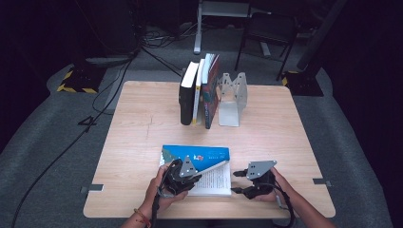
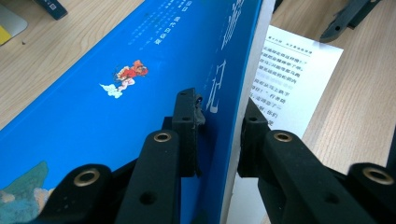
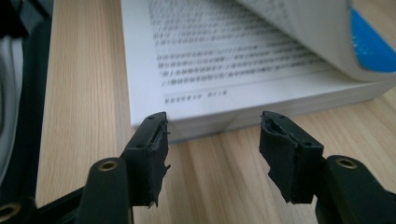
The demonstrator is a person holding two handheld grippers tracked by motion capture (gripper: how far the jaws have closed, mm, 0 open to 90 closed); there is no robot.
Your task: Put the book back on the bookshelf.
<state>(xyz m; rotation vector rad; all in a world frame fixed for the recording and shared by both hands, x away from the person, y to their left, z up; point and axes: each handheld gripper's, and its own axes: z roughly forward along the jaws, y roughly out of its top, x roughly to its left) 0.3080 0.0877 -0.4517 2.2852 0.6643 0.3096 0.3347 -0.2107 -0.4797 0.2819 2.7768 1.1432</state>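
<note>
From the high view, your left gripper (image 1: 183,175) sits over the near-left part of the blue-covered paperback book (image 1: 199,154), which lies open on the light wooden counter (image 1: 138,123) at its near edge, between your two hands. Your right gripper (image 1: 254,178) is just beside the book's right edge, resting near the counter surface.

The left gripper view supplies what the overhead cannot: your left fingers (image 2: 187,121) straddle the raised blue cover and the pages with it, one on the cover face, the other on the white page side (contact looks close, and the cover stands lifted between them). Record this as clamped on the cover, though the grip is narrow.

The right gripper view shows your right fingers (image 3: 149,140) standing apart with nothing between them, pointed at the book's lower page block; printed text is legible there, and a curled page rises at the upper right.

Only the overhead shows the far side: a row of upright books (image 1: 199,90) leaning against a grey metal bookend (image 1: 233,99).
</note>
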